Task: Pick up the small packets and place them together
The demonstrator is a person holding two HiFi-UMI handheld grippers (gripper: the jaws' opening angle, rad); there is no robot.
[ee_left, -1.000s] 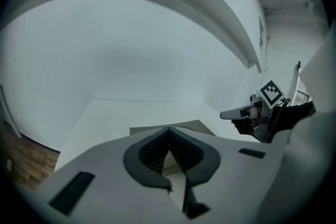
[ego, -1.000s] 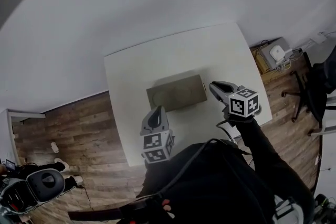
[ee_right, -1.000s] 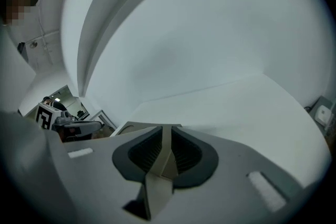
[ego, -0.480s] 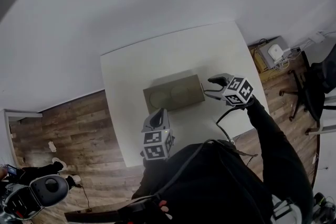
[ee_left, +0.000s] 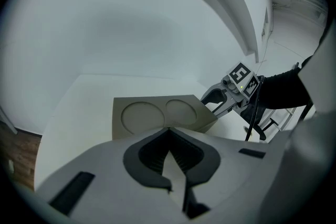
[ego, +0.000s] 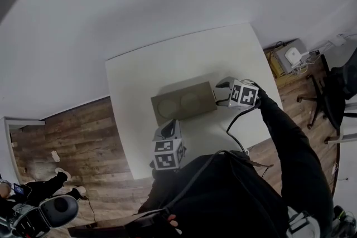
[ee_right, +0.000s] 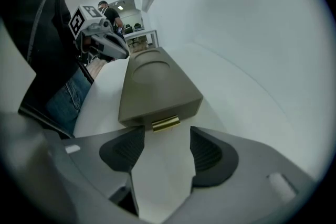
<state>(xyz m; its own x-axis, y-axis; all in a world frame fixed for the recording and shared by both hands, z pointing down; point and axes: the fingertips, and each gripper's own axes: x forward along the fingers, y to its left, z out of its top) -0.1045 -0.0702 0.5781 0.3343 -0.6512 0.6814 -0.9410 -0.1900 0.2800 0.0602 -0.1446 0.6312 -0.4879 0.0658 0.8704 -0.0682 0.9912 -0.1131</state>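
Nearest, left gripper (ego: pixel 169 125): hovers over the table's front edge, jaws closed tip to tip on nothing, aimed at the long side of the box.
Right gripper (ego: pixel 221 93): tilts steeply down at the box's right end; its jaws have just been opening and stand wide and empty, with only white tabletop in the gap.
Latch (ee_right: pixel 166 123): a small brass tab on the box's end wall, just beyond the right jaws and not touched by them.
Box (ego: pixel 184 102): tan, lid down, two round recesses (ee_left: pixel 139 113) on top, lying flat near the middle of the table.
Packets: none visible in any view; most likely they are inside the closed box.
Handling: the box looks rigid and light enough to skid on the smooth top, so it may need bracing on its long side. The latch is thin metal and is best caught at its free edge with one fingertip. The packets are probably light and soft, so a gentle pinch across the middle should do.
Table (ego: pixel 136 72): white, with nothing else on it.
Beyond: wood floor (ego: pixel 72 136).
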